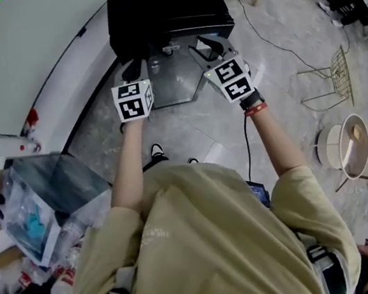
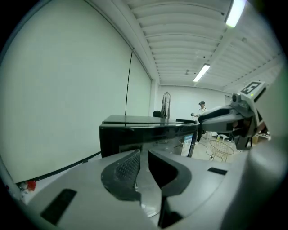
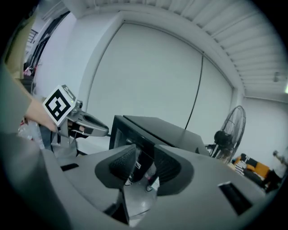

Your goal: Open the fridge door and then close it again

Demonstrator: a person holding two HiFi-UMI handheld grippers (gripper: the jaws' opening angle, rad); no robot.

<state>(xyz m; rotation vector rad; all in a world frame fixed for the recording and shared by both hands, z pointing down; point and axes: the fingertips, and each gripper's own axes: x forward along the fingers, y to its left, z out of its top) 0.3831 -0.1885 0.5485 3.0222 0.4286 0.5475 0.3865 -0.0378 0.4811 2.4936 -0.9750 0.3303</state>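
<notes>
Black fridge (image 1: 166,5) just beyond left hand-held gripper (image 1: 133,68) and right hand-held gripper (image 1: 212,47)

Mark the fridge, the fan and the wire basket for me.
fridge (image 1: 166,5): head view, on its black top.
fan (image 3: 220,136): right gripper view, on its dark hub.
wire basket (image 1: 341,73): head view, on its mesh side.

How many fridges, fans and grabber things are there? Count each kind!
Fridge: 1
Fan: 1
Hand-held grippers: 2 (left hand-held gripper, right hand-held gripper)
Total: 4
</notes>
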